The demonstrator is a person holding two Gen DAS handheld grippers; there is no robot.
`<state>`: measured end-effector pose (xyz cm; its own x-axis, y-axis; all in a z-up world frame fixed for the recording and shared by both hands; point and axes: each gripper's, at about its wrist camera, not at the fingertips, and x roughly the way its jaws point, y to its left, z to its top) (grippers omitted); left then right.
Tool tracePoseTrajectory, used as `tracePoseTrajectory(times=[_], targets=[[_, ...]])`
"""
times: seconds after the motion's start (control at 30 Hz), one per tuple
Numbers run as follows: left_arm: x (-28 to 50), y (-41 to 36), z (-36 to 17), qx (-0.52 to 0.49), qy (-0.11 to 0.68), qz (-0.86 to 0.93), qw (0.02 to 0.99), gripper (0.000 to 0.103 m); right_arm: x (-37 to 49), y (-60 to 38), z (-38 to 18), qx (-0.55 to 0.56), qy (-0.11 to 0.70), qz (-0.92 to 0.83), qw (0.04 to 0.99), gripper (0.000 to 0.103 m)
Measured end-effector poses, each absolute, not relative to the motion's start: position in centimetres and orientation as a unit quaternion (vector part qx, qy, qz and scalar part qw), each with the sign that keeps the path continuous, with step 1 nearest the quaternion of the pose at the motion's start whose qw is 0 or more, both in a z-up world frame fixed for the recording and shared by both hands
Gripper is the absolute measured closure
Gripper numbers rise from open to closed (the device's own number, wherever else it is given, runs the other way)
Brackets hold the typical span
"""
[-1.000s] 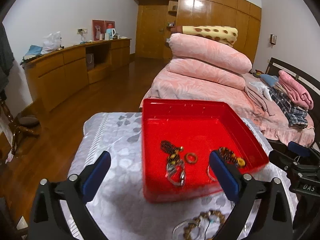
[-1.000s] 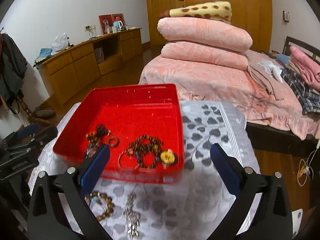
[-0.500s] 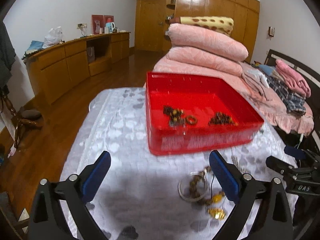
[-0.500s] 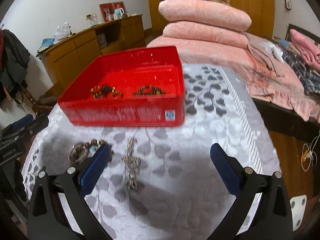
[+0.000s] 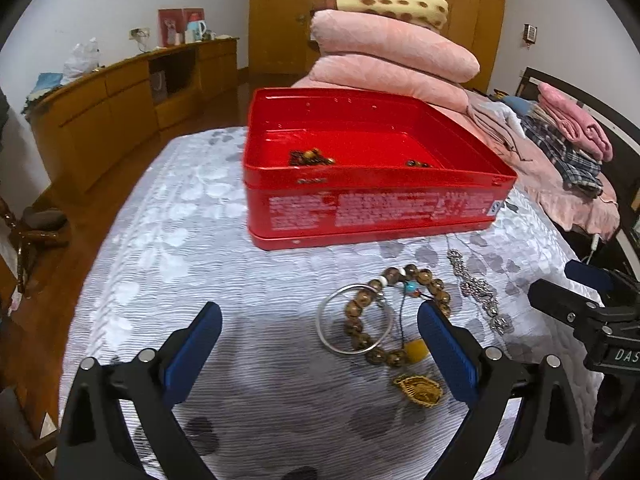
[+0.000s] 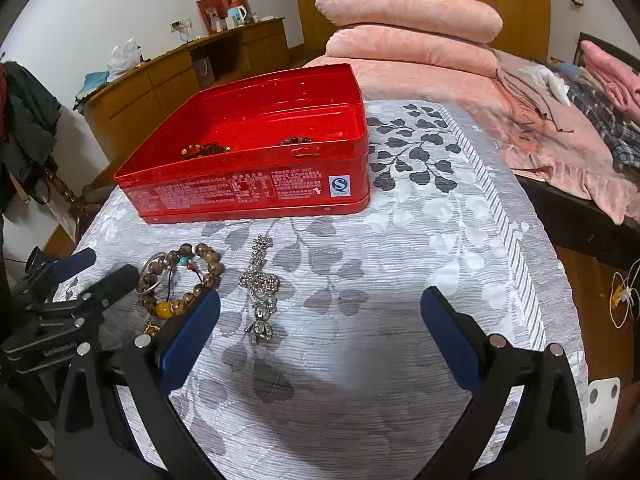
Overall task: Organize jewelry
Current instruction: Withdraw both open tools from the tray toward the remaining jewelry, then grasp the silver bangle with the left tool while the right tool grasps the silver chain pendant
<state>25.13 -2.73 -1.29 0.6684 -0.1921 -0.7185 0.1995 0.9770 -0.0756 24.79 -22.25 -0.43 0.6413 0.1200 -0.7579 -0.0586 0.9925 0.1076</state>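
Hovering both grippers with jaws spread wide and empty, I am between pickups. My left gripper (image 5: 318, 338) faces the brown wooden bead bracelet (image 5: 394, 312), lower centre, before the red metal tin (image 5: 372, 208); next I must lower and pinch it.

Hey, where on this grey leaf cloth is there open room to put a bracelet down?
Free: the cloth right of the red tin, out to the striped border, and the strip left of the tin in the left wrist view. Crowded: in front of the tin, where the bead bracelet, silver bangle, gold pendant and silver chain lie.
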Motion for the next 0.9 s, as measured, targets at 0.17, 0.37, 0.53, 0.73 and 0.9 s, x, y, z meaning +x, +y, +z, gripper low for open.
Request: tracePoseTrajectory(times=[0.17, 0.37, 0.53, 0.73, 0.9], targets=[[25.6, -3.3, -2.0, 0.002, 0.404, -0.121, 0.907, 0.016, 24.9, -22.3, -0.6, 0.038, 0.42, 0.05, 0.905, 0.006], [26.5, -3.5, -2.9, -0.022, 0.427, -0.142, 0.893, 0.028, 25.2, -22.5, -0.6, 0.04, 0.418, 0.051, 0.906, 0.006], [26.7, -3.5, -3.0, -0.028, 0.429, -0.145, 0.891, 0.039, 25.4, -22.5, -0.7, 0.042, 0.417, 0.054, 0.906, 0.006], [26.9, -3.0, -2.9, -0.038, 0.427, -0.141, 0.893, 0.056, 25.6, -22.5, -0.9, 0.044, 0.419, 0.056, 0.905, 0.006], [26.7, -2.5, -2.7, -0.046, 0.421, -0.142, 0.895, 0.057, 25.7, -22.3, -1.1, 0.044, 0.421, 0.058, 0.904, 0.006]])
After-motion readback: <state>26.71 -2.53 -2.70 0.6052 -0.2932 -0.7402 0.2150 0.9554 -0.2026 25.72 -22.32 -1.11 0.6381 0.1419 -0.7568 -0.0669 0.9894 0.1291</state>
